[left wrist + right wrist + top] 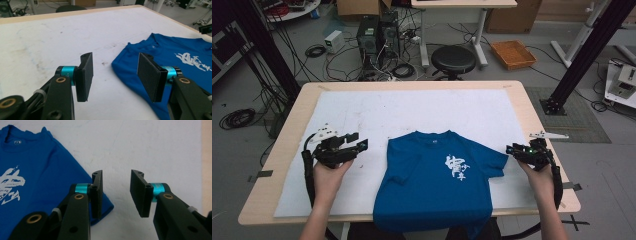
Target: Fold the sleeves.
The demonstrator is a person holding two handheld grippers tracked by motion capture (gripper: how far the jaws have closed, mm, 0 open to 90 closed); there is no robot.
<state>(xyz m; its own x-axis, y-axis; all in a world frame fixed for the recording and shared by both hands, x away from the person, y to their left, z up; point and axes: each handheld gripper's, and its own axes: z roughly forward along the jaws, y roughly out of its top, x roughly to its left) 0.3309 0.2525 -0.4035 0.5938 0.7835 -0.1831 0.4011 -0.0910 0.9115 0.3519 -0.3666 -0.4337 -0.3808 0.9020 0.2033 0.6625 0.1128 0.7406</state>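
From my seat I see the blue T-shirt lying flat, front up, on the white sheet that covers the counter. Its collar points to the far side, its white printed characters sit on the chest, and its hem hangs over the near edge of the counter. The sleeve on the left side is folded in over the body; the sleeve on the right side is spread out flat.

My left gripper is held off to the left of the shirt, well apart from it, above the bare sheet. In the left gripper view its jaws stand spread, with nothing between them except the sheet and the shirt's shoulder edge farther off; they touch no cloth.

My right gripper is at the right side, just beside the tip of the spread sleeve. In the right gripper view its jaws are parted with a clear gap, the white sheet showing between them, and the sleeve's corner lies beneath and behind the jaw on the left of that view. I cannot tell whether that jaw touches the cloth. Nothing is pinched.
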